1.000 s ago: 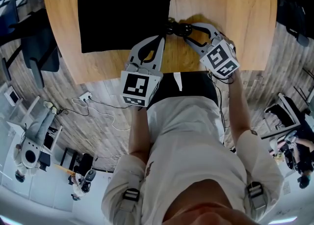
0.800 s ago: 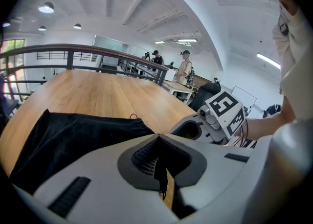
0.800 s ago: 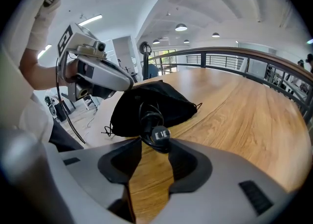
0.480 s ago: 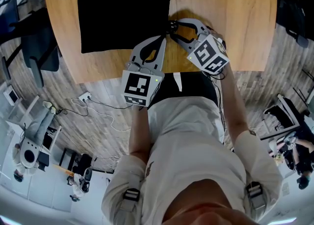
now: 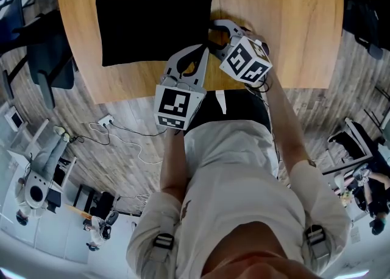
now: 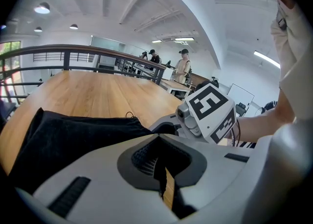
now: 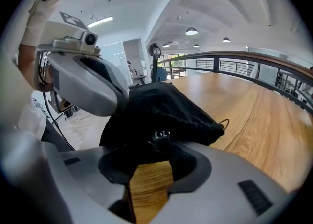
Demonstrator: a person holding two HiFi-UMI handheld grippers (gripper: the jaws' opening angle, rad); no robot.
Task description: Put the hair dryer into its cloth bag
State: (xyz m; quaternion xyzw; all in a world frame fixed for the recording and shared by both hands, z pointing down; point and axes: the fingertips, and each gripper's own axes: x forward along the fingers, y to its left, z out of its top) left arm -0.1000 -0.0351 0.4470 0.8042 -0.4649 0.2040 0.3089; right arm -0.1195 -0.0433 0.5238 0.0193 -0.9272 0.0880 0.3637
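Observation:
The black cloth bag (image 5: 152,25) lies flat on the wooden table (image 5: 286,22), its mouth at its right end. My left gripper (image 5: 200,49) is shut on the near corner of that mouth; in the left gripper view dark cloth (image 6: 73,140) runs into the closed tips (image 6: 157,137). My right gripper (image 5: 216,28) is right at the mouth, shut on the black hair dryer (image 5: 215,35). In the right gripper view a switch on the hair dryer (image 7: 161,134) shows at the jaw tips (image 7: 156,140), with the bag (image 7: 161,105) bunched over it. Most of the dryer is hidden.
The table's near edge runs just below both grippers. A dark chair (image 5: 36,46) stands at the table's left, and a power strip (image 5: 106,119) with cables lies on the floor. A railing (image 7: 254,61) lines the far side of the table.
My right gripper has carried the hair dryer leftward, up to the bag's mouth. The left gripper and the bag have stayed where they were.

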